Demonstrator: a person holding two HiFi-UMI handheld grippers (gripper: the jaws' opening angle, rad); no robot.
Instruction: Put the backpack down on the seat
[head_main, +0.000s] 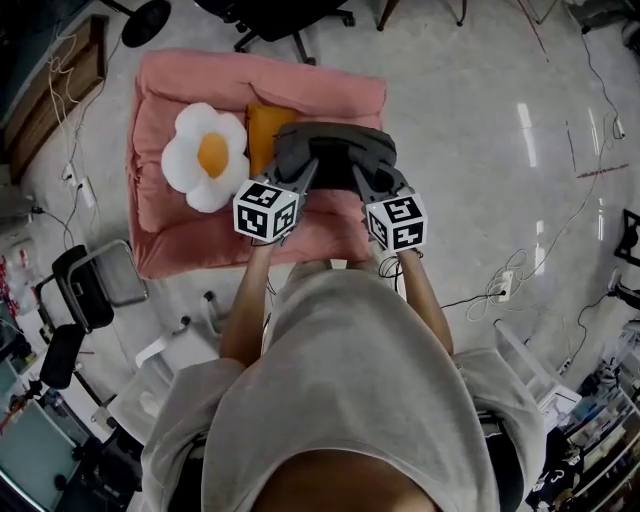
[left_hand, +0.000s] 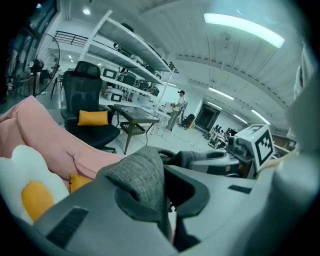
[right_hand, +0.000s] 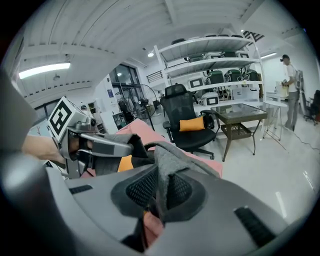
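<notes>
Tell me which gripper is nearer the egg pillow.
Left. The left gripper, shut on the backpack, sits close beside the egg pillow. The right gripper holds the backpack's other side, farther from the pillow.

My left gripper (head_main: 303, 172) and right gripper (head_main: 364, 176) were clamped on the backpack (head_main: 335, 142), one per side, forearms extended.

Egg pillow (head_main: 205, 157) on seat's (head_main: 160, 245) left half; small cushion (head_main: 261, 133) just right of it, against backpack's (head_main: 335, 148) left side; backpack over seat's right half; left gripper (head_main: 304, 172) on its near-left edge, right gripper (head_main: 363, 177) near-right; office chair (head_main: 285, 18) behind seat
</notes>
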